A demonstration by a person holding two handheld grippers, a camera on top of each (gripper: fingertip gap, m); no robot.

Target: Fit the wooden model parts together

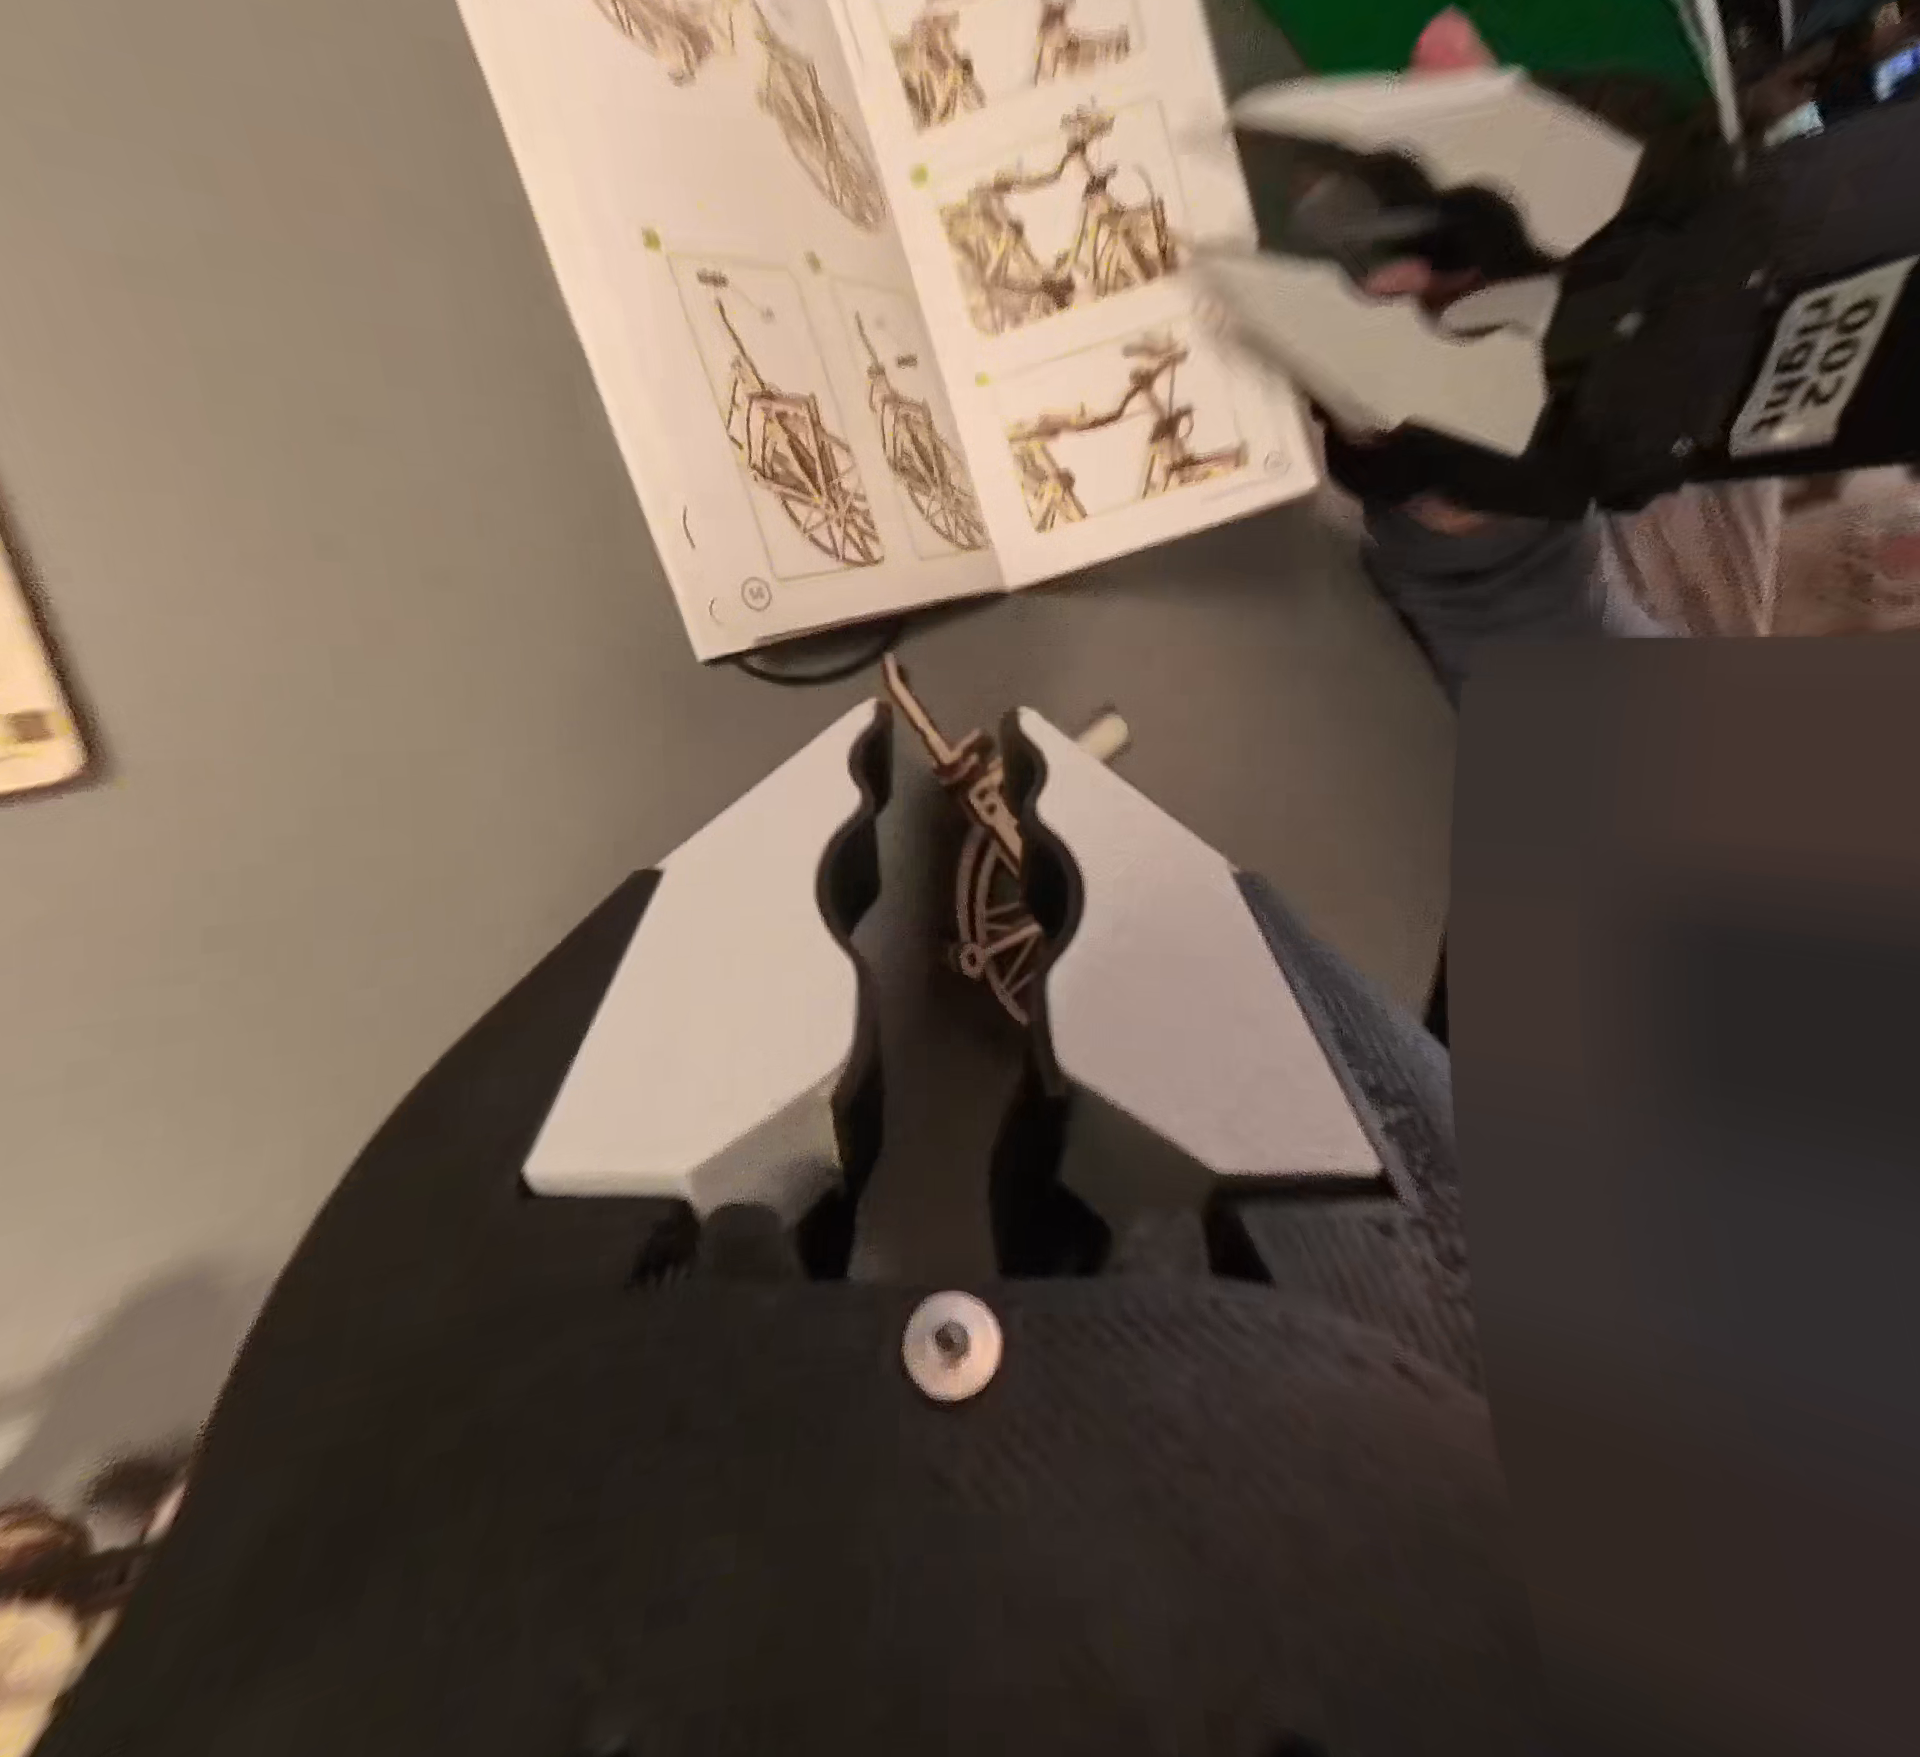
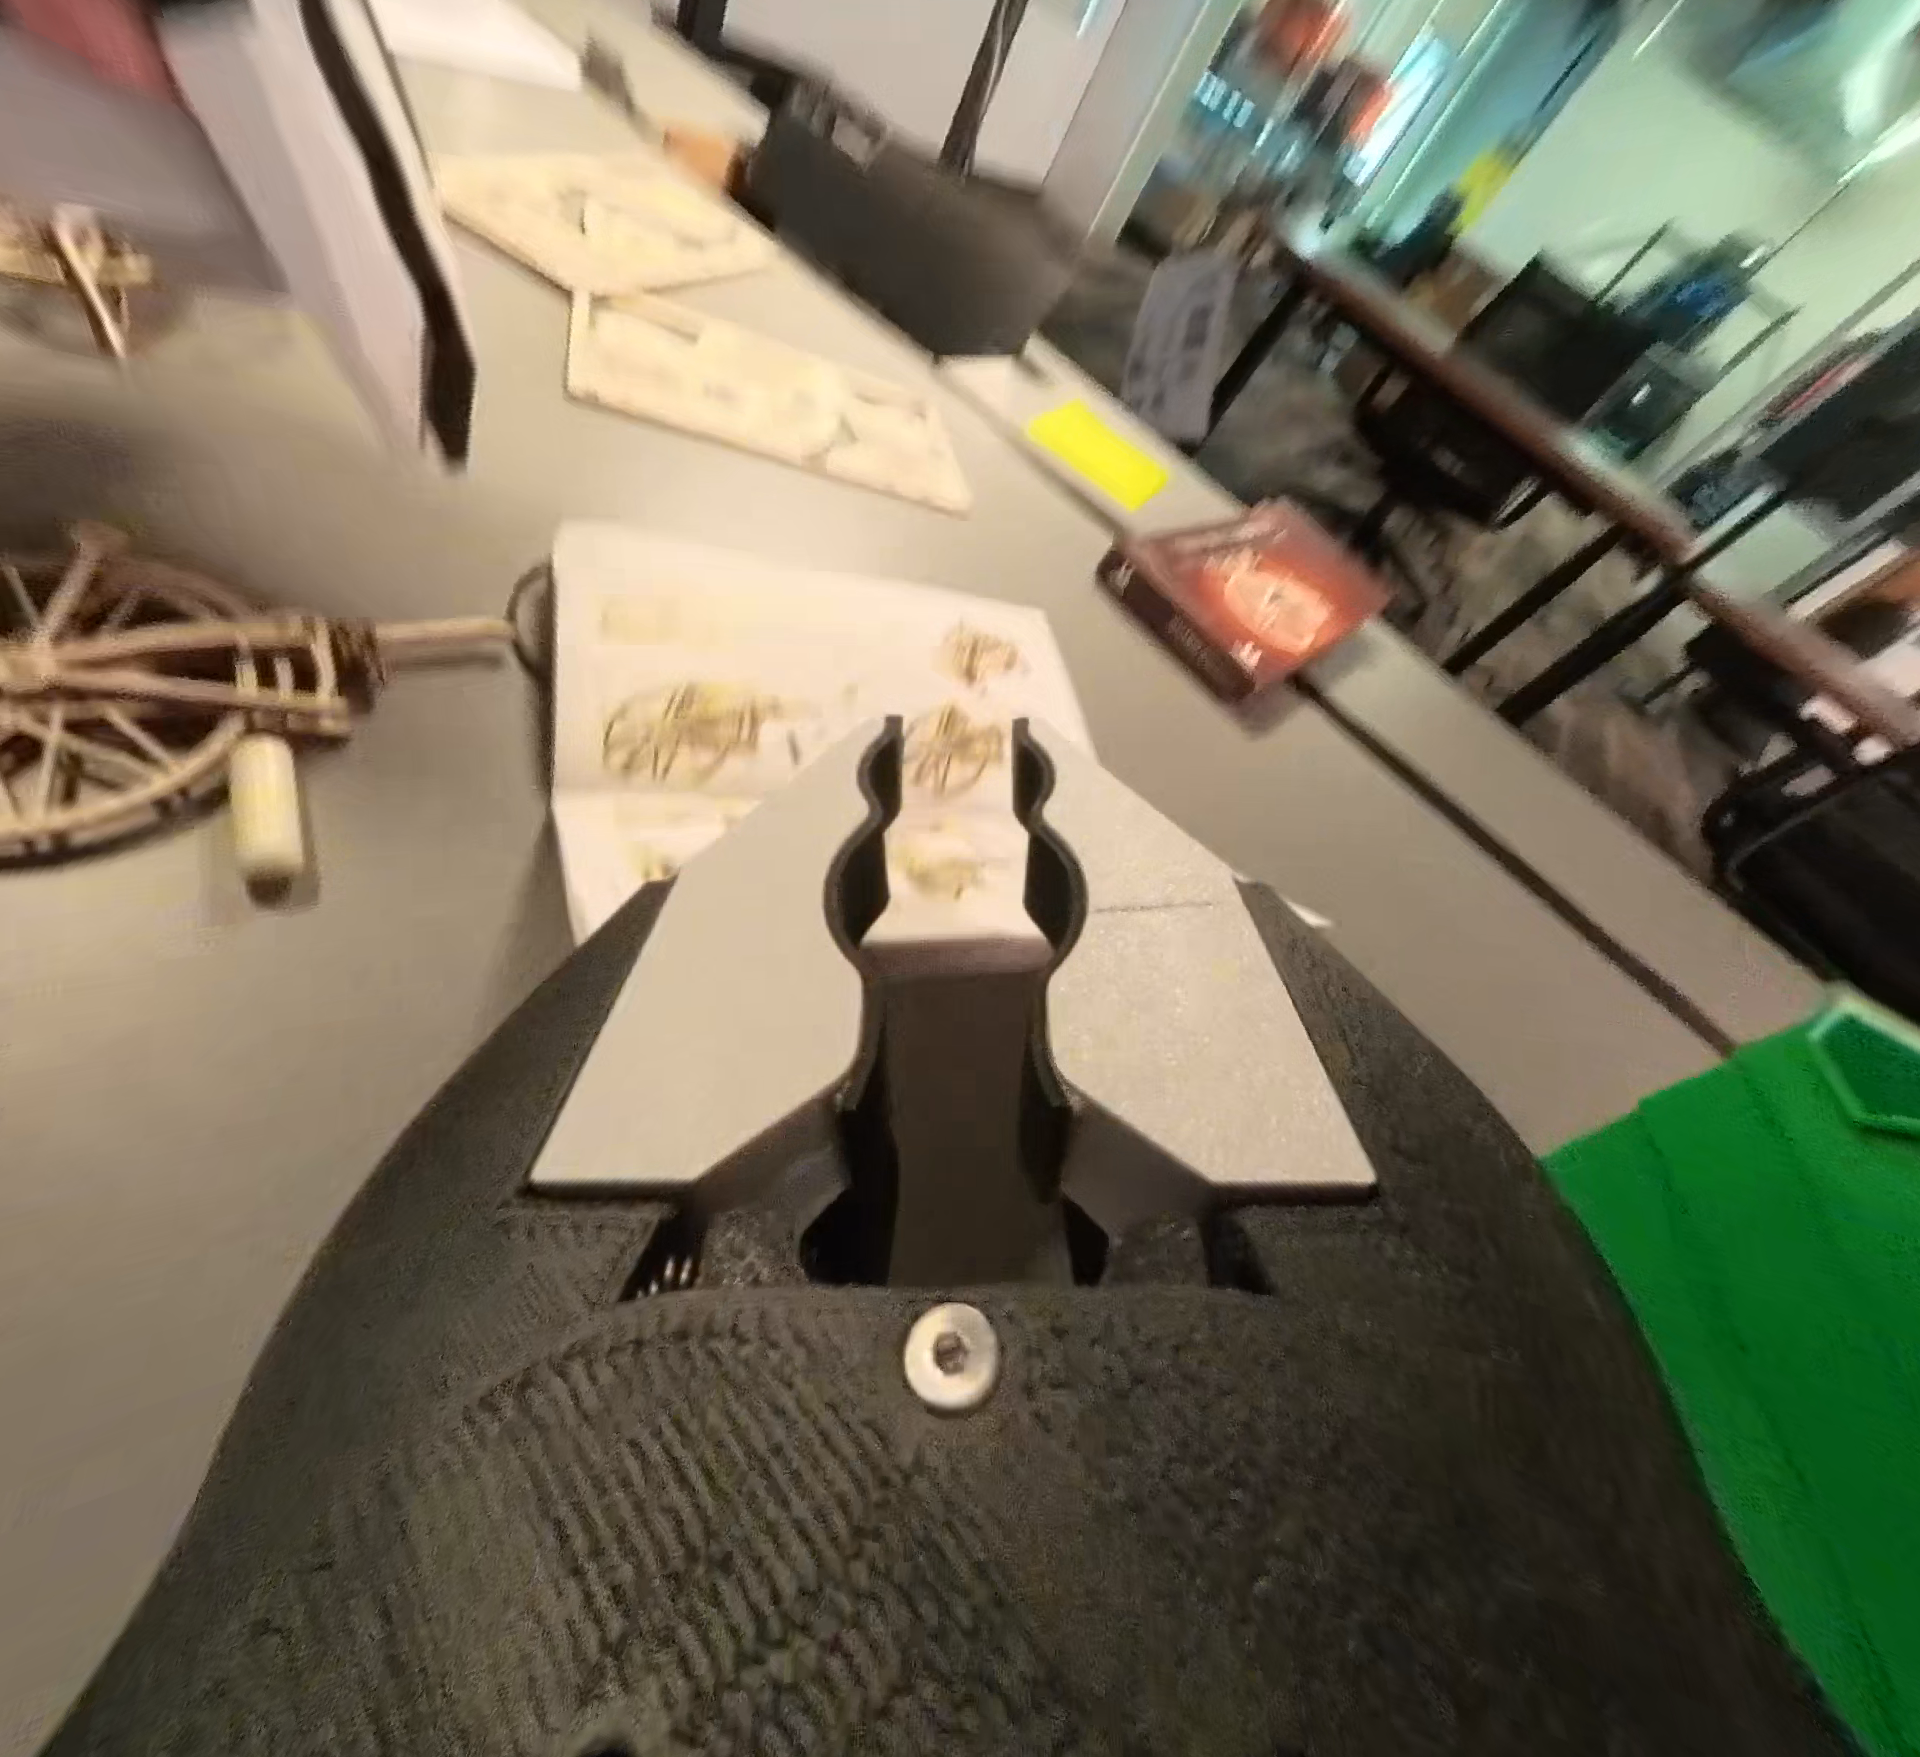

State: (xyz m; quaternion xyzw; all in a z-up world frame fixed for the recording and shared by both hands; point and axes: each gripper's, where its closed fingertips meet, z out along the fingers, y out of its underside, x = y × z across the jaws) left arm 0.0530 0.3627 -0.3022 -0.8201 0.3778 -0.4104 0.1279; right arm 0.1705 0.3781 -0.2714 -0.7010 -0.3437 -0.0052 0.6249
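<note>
Wood piece [image 1: 987,886]: thin, leaning on one side of the left claw [image 1: 954,720], loosely held.
Right claw [image 2: 956,731]: open, empty.
Risk: the piece may slip out.

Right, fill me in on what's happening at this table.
A person is building a wooden bicycle model with a two-finger tool in each hand. The left tool has a small wooden wheel piece between its fingers, which stand apart, with the piece against one side. The right tool is open and empty, over the open instruction booklet on the grey table. The part-built model lies to its left.
</note>
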